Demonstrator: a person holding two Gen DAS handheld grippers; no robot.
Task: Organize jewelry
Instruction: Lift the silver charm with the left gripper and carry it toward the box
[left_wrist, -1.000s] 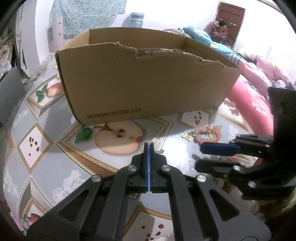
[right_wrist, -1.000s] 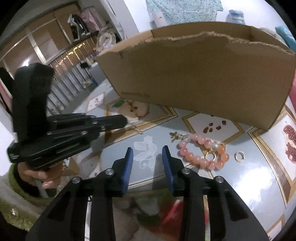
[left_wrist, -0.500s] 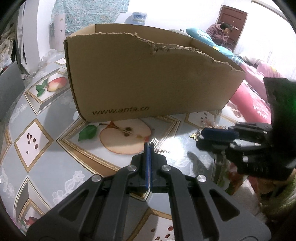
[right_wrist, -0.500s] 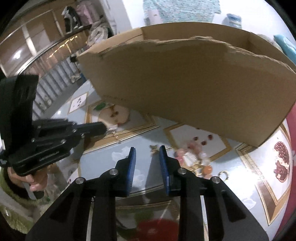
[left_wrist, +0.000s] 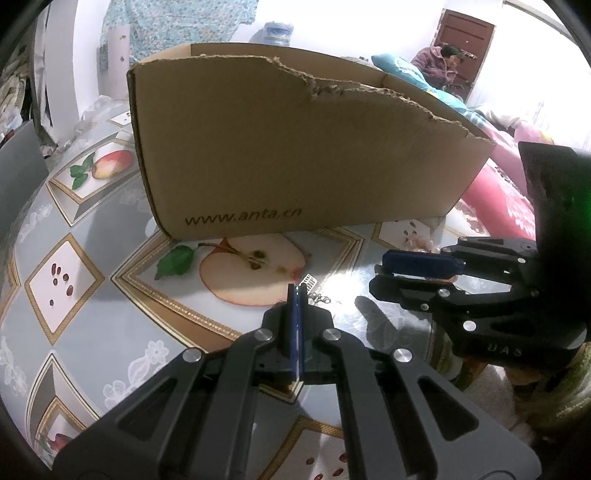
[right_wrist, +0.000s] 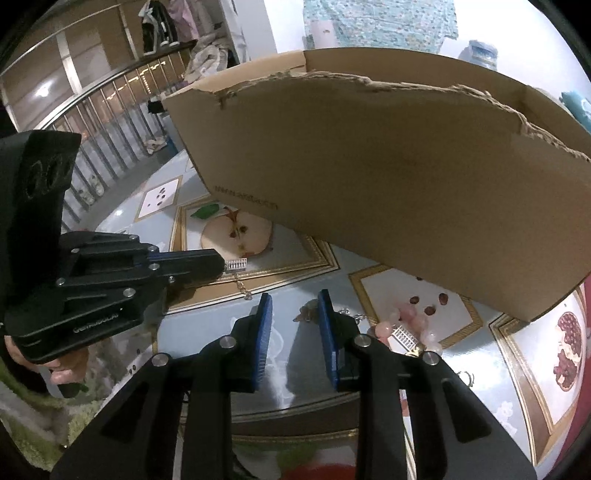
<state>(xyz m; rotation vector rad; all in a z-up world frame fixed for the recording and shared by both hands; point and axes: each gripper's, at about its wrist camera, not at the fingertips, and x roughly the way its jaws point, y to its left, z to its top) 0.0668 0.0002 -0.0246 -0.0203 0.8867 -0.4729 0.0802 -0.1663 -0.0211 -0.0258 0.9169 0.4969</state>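
Observation:
My left gripper (left_wrist: 296, 291) is shut on a thin silver chain (left_wrist: 322, 297) with a small ribbed tag (left_wrist: 309, 283). From the right wrist view the tag (right_wrist: 236, 264) sticks out of that gripper's tip (right_wrist: 219, 264) and the chain (right_wrist: 242, 286) hangs to the table. My right gripper (right_wrist: 291, 325) stands open just over the tabletop with only cloth between its blue pads. A pink bead bracelet (right_wrist: 410, 321) with a gold charm lies just right of its right finger. The torn cardboard box (left_wrist: 295, 155) stands right behind both grippers.
The round table (left_wrist: 74, 229) has a glossy fruit-print cloth, and its near edge runs under both grippers. A small gold ring (right_wrist: 466, 377) lies right of the bracelet. A pink bed (left_wrist: 491, 199) and a seated person (left_wrist: 439, 62) are beyond the table.
My right gripper has moved closer to the box and leftward, so the bracelet now lies right of its fingers. Its jaws have narrowed a little. The left gripper stays shut on the chain.

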